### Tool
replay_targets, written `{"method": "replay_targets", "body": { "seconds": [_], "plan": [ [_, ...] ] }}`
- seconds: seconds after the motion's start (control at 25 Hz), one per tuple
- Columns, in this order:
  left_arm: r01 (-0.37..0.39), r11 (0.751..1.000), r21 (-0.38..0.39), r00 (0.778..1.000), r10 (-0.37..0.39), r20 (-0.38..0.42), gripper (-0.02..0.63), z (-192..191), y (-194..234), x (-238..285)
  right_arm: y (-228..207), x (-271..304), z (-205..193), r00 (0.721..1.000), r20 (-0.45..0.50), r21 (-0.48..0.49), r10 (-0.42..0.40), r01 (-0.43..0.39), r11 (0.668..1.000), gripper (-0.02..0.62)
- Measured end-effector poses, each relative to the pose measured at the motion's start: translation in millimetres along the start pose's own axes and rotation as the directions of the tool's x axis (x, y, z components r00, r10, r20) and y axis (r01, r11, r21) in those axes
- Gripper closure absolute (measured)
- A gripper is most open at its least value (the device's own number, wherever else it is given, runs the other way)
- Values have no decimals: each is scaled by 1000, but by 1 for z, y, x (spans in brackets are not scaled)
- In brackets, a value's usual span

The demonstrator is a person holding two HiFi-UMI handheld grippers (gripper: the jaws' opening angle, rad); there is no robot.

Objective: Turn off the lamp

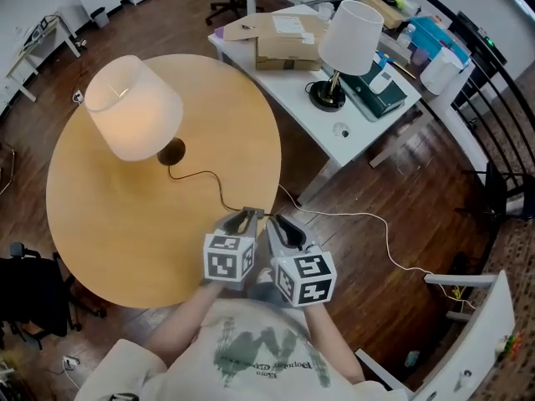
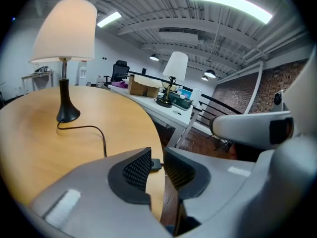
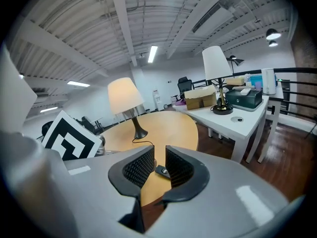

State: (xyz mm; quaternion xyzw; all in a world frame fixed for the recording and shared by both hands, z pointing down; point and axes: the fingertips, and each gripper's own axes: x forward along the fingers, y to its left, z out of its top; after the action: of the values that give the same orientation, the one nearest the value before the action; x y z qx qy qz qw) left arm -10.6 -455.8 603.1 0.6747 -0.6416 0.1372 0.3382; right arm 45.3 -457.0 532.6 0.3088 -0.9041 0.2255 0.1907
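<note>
The lamp (image 1: 134, 107) stands at about ten o'clock on the round table (image 1: 100, 224), and its shade glows warm, so I'd say it's lit. Its cord (image 1: 205, 178) runs to the rim at four o'clock, where the left gripper (image 1: 248, 215) and right gripper (image 1: 282, 225) crowd side by side. Each has its jaws only a narrow slot apart and grips nothing.

The inline switch (image 3: 161, 171) lies right at the table's edge, just past both sets of tips. A sideways nudge rather than a clean press could slide it over the rim, and the cord might then tug at the lamp base (image 1: 171, 150). With the two tools so close together, they could also knock each other off aim.

From above, the grippers hide the switch, though the cord's whole run shows. The right gripper view shows the button on top. The left gripper view catches only the switch's dark end (image 2: 155, 163).
</note>
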Motion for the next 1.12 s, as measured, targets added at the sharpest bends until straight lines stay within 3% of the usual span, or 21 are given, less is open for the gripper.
{"method": "replay_targets", "body": {
  "seconds": [0.48,0.8,1.12],
  "plan": [
    [-79,995,-59,995,75,-71,522,-22,30,37,-14,20,-17,994,-81,-21,77,-79,997,526],
    [-71,991,-111,993,61,-99,509,-29,38,49,-24,27,-20,992,-100,-11,80,-81,997,529],
    [-107,993,-56,989,101,-108,523,-33,41,53,-25,35,-23,989,-118,-17,86,-89,996,532]
  ]
}}
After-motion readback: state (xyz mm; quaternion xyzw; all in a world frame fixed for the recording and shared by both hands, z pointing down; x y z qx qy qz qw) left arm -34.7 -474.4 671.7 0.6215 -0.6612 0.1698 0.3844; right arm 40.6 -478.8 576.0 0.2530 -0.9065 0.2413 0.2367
